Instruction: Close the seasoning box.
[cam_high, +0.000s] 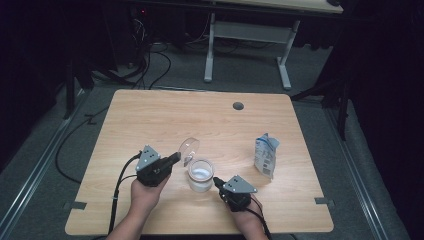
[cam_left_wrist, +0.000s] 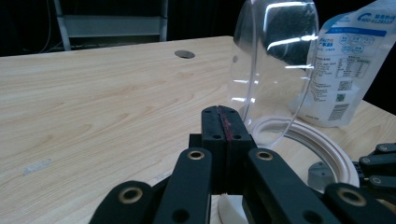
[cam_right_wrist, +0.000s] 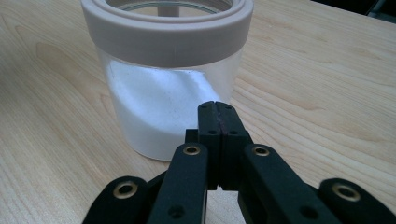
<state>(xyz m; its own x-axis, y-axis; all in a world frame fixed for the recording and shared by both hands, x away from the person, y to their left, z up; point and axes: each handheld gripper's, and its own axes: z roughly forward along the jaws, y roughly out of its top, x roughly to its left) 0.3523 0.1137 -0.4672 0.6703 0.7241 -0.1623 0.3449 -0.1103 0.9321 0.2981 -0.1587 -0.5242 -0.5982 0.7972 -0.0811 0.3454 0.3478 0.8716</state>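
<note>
The jar (cam_high: 201, 175) of white powder is seen low in the centre of the high view, lid (cam_high: 189, 148) hinged up. It is flanked by both closed, empty grippers: left gripper (cam_high: 175, 158) at the lid, right gripper (cam_high: 216, 182) nearer the body.

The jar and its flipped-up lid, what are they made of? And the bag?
Jar: clear, glossy wall, glass or plastic, showing white powder; matte off-white collar, likely plastic. Lid: thin transparent plastic, judging by bright reflections. Bag: glossy printed pouch, probably plastic film, slightly crumpled.
</note>
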